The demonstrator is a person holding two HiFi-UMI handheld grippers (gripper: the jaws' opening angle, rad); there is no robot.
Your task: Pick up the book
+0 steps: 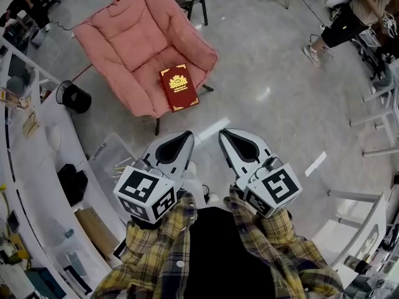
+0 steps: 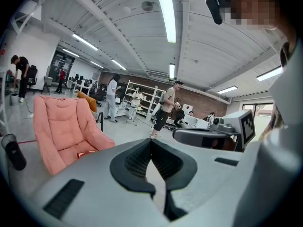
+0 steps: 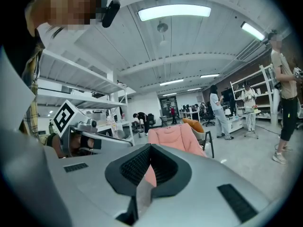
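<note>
Currently the red hardcover book, which has a gold emblem and gold border on its cover, lies flat and cover up on the seat of the pink quilted fabric lounge chair. It sits close to the seat's front edge, and neither gripper touches it.

State of the left gripper: the jaws are closed tip to tip with nothing between them. The left gripper view shows the tips meeting at the front. In the head view the tips point toward the chair and sit just short of its front edge, over the grey polished floor. The book lies directly ahead of them.

State of the right gripper: the jaws are likewise closed together and empty, as the right gripper view shows. This gripper is held beside the left one, roughly parallel to it, with the two tips near each other but apart.

Both grippers are carried by arms in yellow-and-black plaid sleeves.

Surroundings:
- A black round bin stands on the floor to the left of the chair, near the white shelving along the left edge.
- A white tape strip lies on the floor to the right of the right gripper.
- A person in dark shorts stands well apart at the upper right
</note>
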